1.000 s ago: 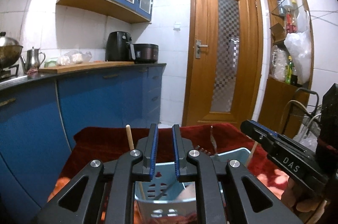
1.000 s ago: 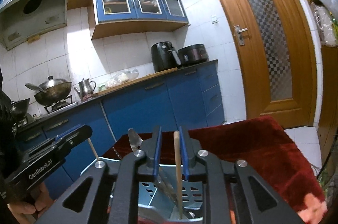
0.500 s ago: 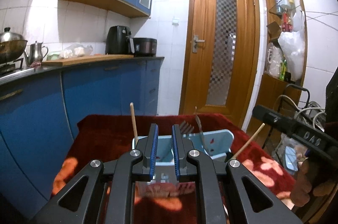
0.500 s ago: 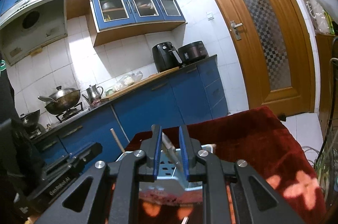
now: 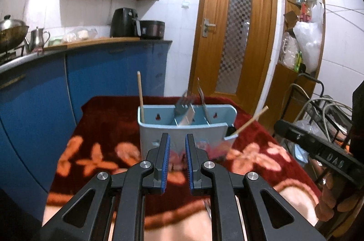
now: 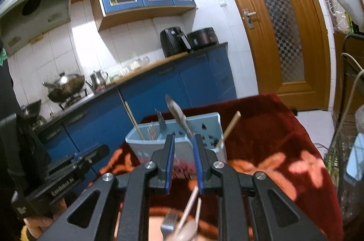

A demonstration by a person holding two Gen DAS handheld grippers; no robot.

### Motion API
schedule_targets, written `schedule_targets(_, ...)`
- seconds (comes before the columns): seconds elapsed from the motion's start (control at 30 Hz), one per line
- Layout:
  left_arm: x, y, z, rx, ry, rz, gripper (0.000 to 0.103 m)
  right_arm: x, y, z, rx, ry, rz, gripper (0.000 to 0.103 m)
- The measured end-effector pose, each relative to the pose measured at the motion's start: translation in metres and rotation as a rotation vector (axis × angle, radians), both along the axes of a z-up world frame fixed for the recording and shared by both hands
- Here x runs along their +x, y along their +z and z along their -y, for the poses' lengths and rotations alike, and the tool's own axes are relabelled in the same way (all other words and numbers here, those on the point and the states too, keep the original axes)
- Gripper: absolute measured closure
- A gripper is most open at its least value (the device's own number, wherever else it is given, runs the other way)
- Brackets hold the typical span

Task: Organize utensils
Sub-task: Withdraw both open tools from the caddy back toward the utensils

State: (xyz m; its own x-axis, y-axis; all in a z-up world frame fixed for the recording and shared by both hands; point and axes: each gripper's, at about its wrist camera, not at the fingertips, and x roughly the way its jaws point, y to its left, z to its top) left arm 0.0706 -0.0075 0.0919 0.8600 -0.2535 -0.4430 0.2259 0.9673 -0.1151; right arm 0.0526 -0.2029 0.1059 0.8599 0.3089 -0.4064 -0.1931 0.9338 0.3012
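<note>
The task looks partly done. The light blue caddy (image 5: 185, 134) stands upright on the red flowered cloth (image 5: 100, 127), toward its far edge and near the middle of that edge, and already holds five pieces as far as I can count: one chopstick (image 5: 140, 93) upright at its left end, one fork (image 5: 183, 104) tines-up near the middle, one knife-like blade (image 5: 202, 100) just right of that, one flat pale piece (image 5: 188, 117) leaning between them, which I cannot identify, and one second chopstick (image 5: 250, 121) tilting out over the right end. In the right wrist view, loose pieces lie on the cloth's near edge: one fork (image 6: 169, 224), what seems one spoon (image 6: 187, 228), and a thin pale stick (image 6: 190, 204), so about three remain; blur keeps that count uncertain. The left gripper (image 5: 176, 159) hangs over the cloth on the near side of the caddy, jaws nearly together with only a narrow gap and nothing in them. The right gripper (image 6: 183, 163) is likewise nearly closed and empty, above the loose pieces. A judgement: picking those up comes next.
</note>
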Motion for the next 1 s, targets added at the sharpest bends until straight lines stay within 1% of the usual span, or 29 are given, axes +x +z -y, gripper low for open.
schedule_targets(0.07, -0.001, -0.005, -0.001, 0.003, -0.001, -0.023, 0.088, -0.004, -0.008, -0.004, -0.034, -0.006, -0.037, 0.084)
schedule_targets(0.17, -0.005, -0.016, -0.001, 0.019, 0.000, -0.062, 0.088, -0.010, -0.021, -0.007, -0.060, 0.001, -0.086, 0.084)
schedule_targets(0.4, -0.014, -0.031, -0.010, 0.015, 0.024, -0.124, 0.088, -0.015, -0.046, -0.011, -0.061, 0.009, -0.197, 0.084)
schedule_targets(0.47, -0.016, -0.034, -0.013, 0.005, 0.031, -0.138, 0.088, -0.016, -0.055, -0.013, -0.065, 0.009, -0.238, 0.083)
schedule_targets(0.53, -0.017, -0.037, -0.016, 0.002, 0.032, -0.148, 0.088, -0.017, -0.061, -0.015, -0.067, 0.011, -0.260, 0.079)
schedule_targets(0.63, -0.019, -0.040, -0.018, -0.003, 0.029, -0.162, 0.088, -0.017, -0.072, -0.017, -0.070, 0.005, -0.304, 0.078)
schedule_targets(0.87, -0.021, -0.046, -0.022, -0.017, 0.033, -0.179, 0.088, -0.012, -0.087, -0.019, -0.096, -0.026, -0.350, 0.077)
schedule_targets(1.0, -0.021, -0.048, -0.022, -0.026, 0.030, -0.187, 0.088, -0.008, -0.093, -0.019, -0.080, -0.026, -0.381, 0.077)
